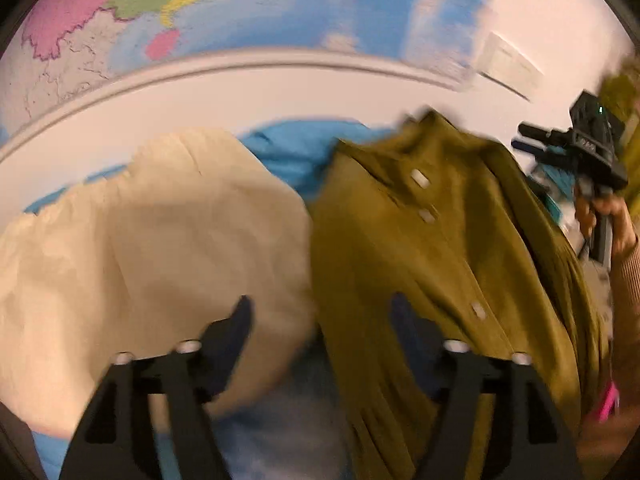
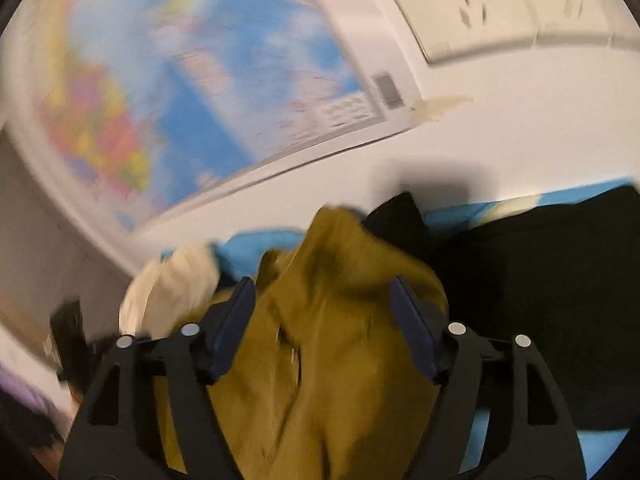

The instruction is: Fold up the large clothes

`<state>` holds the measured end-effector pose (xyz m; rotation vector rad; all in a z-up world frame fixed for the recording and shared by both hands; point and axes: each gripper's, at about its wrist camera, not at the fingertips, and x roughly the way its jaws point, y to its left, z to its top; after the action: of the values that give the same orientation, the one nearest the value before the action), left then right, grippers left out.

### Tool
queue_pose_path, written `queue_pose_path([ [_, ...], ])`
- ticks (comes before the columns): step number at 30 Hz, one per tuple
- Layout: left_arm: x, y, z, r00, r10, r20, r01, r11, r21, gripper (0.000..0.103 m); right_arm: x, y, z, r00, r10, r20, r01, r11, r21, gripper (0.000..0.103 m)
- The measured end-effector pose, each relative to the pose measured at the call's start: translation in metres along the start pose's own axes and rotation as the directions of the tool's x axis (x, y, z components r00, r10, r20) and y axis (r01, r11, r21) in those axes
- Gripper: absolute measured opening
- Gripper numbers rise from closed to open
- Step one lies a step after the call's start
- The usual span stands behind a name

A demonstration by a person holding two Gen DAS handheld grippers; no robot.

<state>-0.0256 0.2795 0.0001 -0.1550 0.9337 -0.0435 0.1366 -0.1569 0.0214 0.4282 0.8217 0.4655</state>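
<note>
In the left wrist view our left tool point(image 1: 322, 316) fills the bottom of the frame with its two fingers spread wide and nothing between the pads; it hovers over the seam where a cream cloth point(image 1: 152, 248) on the left meets the olive shirt point(image 1: 440, 264) on the right. The shirt lies with its button placket running from upper centre toward the lower right, over a blue sheet point(image 1: 296, 152) that shows at the middle and bottom. At the right edge of that frame we see our right hand point(image 1: 612, 220) gripping the handle of the right tool point(image 1: 532, 136), raised above the shirt's far edge with the forearm coming up from the lower right. In the right wrist view the right tool point(image 2: 322, 308) also stands wide open, its dark blue pads point(image 2: 236, 312) flanking a bunched fold of the shirt point(image 2: 332, 340) without pinching it. A black garment point(image 2: 540, 288) lies at the right, and a wall map point(image 2: 192, 92), blurred, covers the upper left.
</note>
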Motion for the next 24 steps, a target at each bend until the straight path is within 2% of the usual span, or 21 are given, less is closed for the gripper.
queue_pose_path([
  [3,-0.005,-0.014,-0.033,0.996,-0.076,-0.051,0.077,0.997,0.009,0.082,-0.042,0.019,-0.047,0.999,-0.016,-0.05,0.012,0.996,-0.091,0.084],
  [8,0.009,-0.04,-0.079,0.969,-0.206,-0.137,0.205,0.979,-0.023,0.083,-0.073,0.044,-0.146,0.975,-0.087,-0.204,0.043,0.977,-0.208,0.085],
  [10,0.017,-0.052,-0.087,0.968,-0.212,-0.134,0.213,0.977,-0.009,0.063,-0.079,0.045,-0.181,0.961,-0.144,-0.237,0.078,0.961,-0.266,0.075],
  [11,0.021,-0.053,-0.087,0.97,-0.207,-0.129,0.208,0.978,-0.006,0.047,-0.078,0.043,-0.188,0.955,-0.172,-0.241,0.099,0.953,-0.285,0.052],
  [12,0.02,-0.055,-0.084,0.975,-0.19,-0.116,0.19,0.982,-0.009,0.033,-0.079,0.037,-0.19,0.953,-0.184,-0.242,0.115,0.955,-0.272,0.027],
  [14,0.008,-0.055,-0.071,0.981,-0.174,-0.085,0.173,0.985,-0.023,0.02,-0.094,0.025,-0.178,0.966,-0.168,-0.194,0.125,0.969,-0.214,0.006],
  [15,0.002,-0.056,-0.063,0.985,-0.157,-0.066,0.157,0.988,-0.016,0.016,-0.103,0.022,-0.169,0.974,-0.158,-0.163,0.124,0.972,-0.199,0.006],
  [16,-0.009,-0.055,-0.059,0.99,-0.135,-0.045,0.135,0.991,-0.004,0.015,-0.118,0.019,-0.156,0.978,-0.179,-0.106,0.157,0.969,-0.193,0.006],
  [18,-0.04,-0.052,-0.037,0.996,-0.081,0.028,0.08,0.997,0.02,0.013,-0.15,0.01,-0.127,0.975,-0.222,0.007,0.22,0.96,-0.174,0.006],
  [20,-0.065,-0.044,-0.019,0.996,0.003,0.089,-0.006,0.999,0.034,0.013,-0.175,-0.007,-0.1,0.958,-0.272,0.094,0.283,0.951,-0.125,0.005],
  [22,-0.074,-0.031,-0.01,0.993,0.063,0.101,-0.065,0.998,0.016,0.013,-0.182,-0.033,-0.082,0.945,-0.305,0.114,0.314,0.947,-0.068,0.005],
  [24,-0.069,-0.016,-0.007,0.985,0.153,0.074,-0.155,0.988,0.016,0.014,-0.164,-0.067,-0.073,0.93,-0.358,0.082,0.359,0.933,-0.004,0.006],
])
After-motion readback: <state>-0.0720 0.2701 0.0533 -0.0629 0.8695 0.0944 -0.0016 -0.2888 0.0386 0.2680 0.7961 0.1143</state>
